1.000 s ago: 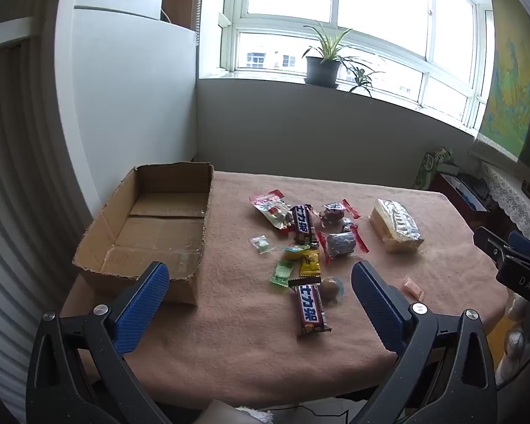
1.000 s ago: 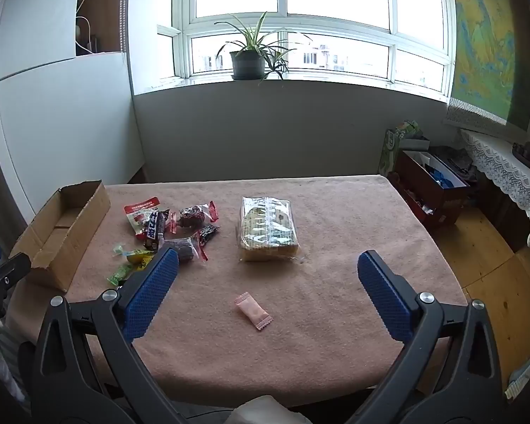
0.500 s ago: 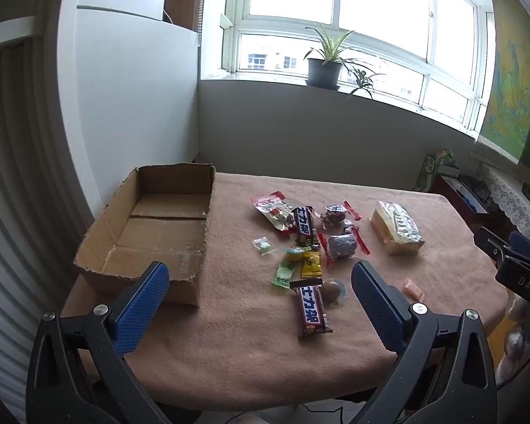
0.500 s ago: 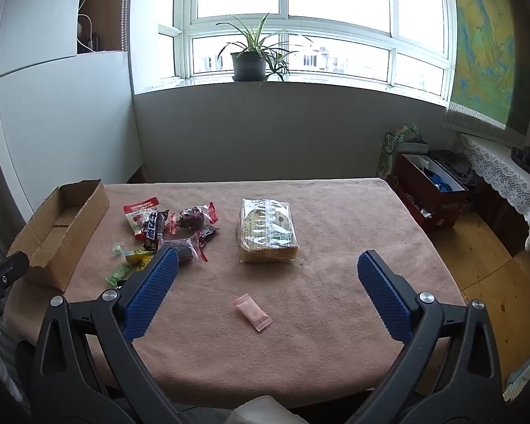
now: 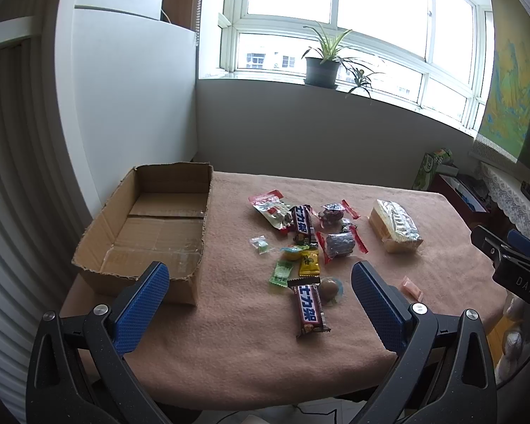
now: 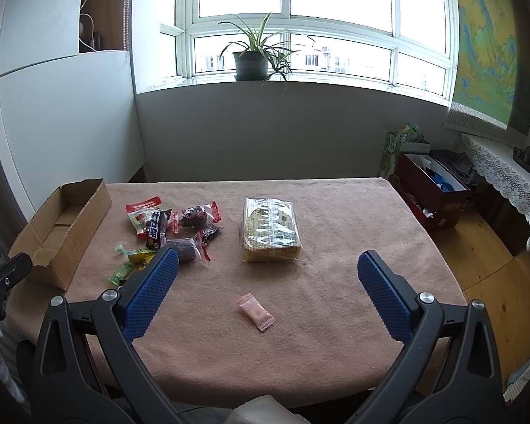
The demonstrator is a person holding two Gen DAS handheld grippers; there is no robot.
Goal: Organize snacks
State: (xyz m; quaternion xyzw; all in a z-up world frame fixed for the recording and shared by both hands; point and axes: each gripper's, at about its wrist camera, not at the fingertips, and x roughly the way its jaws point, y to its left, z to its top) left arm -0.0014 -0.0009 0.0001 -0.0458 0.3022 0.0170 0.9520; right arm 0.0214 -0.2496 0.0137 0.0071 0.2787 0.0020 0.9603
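Pink-clothed bench is set under a window with a potted plant on the sill. Cardboard box is seen at the bench's left end, open-topped, nothing inside. Snack pile is scattered mid-bench, right of the box; a chocolate bar lies nearest. Wrapped cake pack is placed apart to the right, pink sachet alone near the front. Left gripper and right gripper are both held wide, nothing gripped, above the bench's near edge.
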